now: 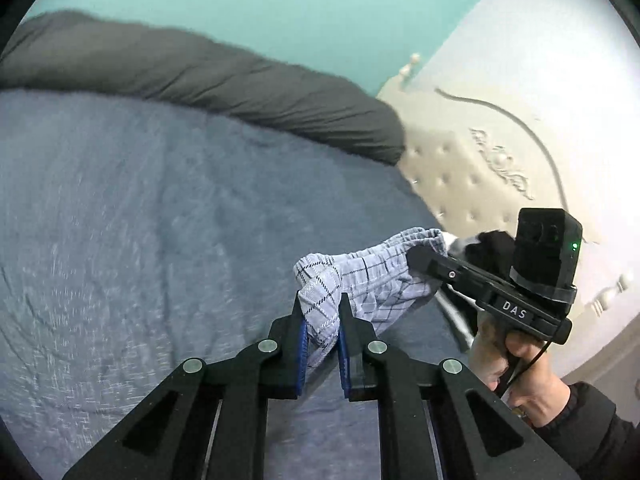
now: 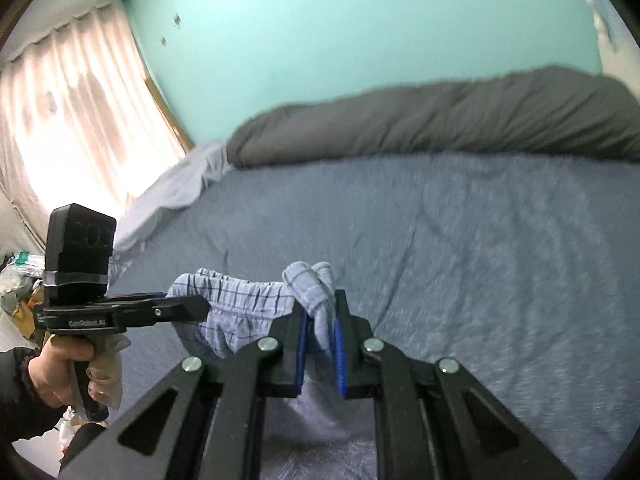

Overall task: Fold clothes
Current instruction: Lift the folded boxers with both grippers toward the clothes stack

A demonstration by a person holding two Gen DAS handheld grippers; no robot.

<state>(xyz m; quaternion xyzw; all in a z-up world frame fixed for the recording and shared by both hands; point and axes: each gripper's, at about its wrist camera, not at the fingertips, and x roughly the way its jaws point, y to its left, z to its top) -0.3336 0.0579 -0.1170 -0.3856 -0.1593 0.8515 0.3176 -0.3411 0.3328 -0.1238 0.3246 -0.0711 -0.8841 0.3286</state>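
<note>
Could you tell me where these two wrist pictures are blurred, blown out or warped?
Left wrist view: the blue bedspread is streaked by motion blur, the checked garment stays fairly sharp, and fisheye distortion bends the dark rolled duvet. Right wrist view: the curtained window is overexposed, the bedspread smears at right, and black vignette fills the corners.

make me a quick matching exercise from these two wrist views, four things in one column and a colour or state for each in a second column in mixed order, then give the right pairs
Things:
1. checked garment
2. rolled duvet
3. wall
4. bed sheet

Colour or state:
A. turquoise, bare
B. dark grey, bunched along the far edge of the bed
C. blue-grey, spread flat
D. light blue with dark lines, pinched at two points by the left gripper and the right gripper

Pairs: 1-D, 2-B, 3-A, 4-C
</note>
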